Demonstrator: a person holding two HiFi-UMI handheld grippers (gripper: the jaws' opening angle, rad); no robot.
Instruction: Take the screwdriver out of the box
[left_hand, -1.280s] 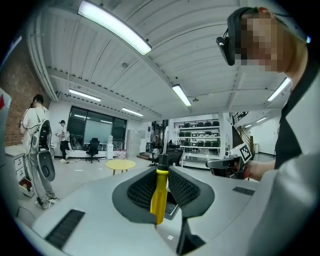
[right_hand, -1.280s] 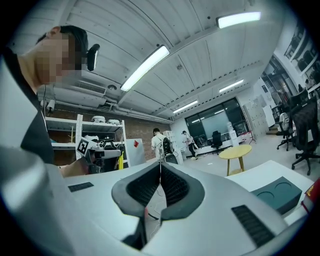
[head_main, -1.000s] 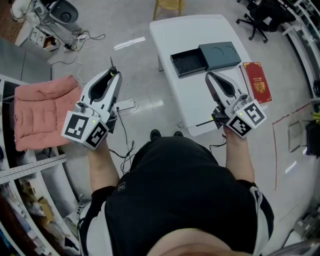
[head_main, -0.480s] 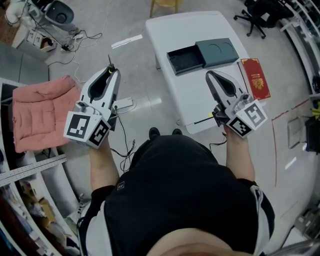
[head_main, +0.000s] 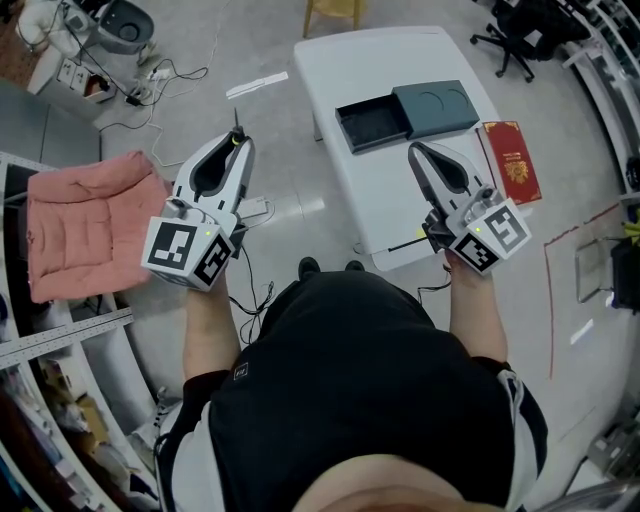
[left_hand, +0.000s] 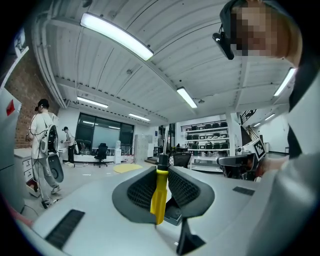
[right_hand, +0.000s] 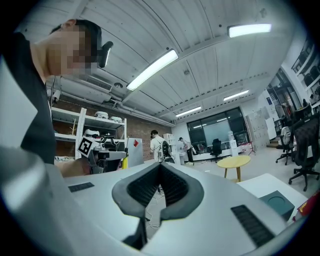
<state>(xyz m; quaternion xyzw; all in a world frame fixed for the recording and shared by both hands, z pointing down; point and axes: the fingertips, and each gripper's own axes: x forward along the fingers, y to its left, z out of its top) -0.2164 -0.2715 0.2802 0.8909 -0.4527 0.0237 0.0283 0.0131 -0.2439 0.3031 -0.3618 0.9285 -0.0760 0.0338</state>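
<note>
My left gripper (head_main: 236, 144) is held level over the floor, left of the table, shut on a screwdriver. In the left gripper view its yellow handle (left_hand: 159, 194) stands upright between the ribbed pads, with the black collar and shaft (left_hand: 162, 159) rising past the tips. The dark open box (head_main: 373, 121) lies empty on the white table (head_main: 385, 215), with its grey lid (head_main: 436, 108) beside it on the right. My right gripper (head_main: 414, 149) hovers over the table's near right part, just short of the box, shut with nothing between its pads (right_hand: 160, 166).
A red booklet (head_main: 511, 160) lies at the table's right edge. A pink cushion (head_main: 85, 225) sits on a shelf at the left, and cables (head_main: 255, 210) trail on the floor under my left gripper. A yellow stool (head_main: 335, 12) and an office chair (head_main: 525, 35) stand beyond the table.
My left gripper has drifted slightly right, toward the table, still gripping the screwdriver. The right gripper has stayed in place.
</note>
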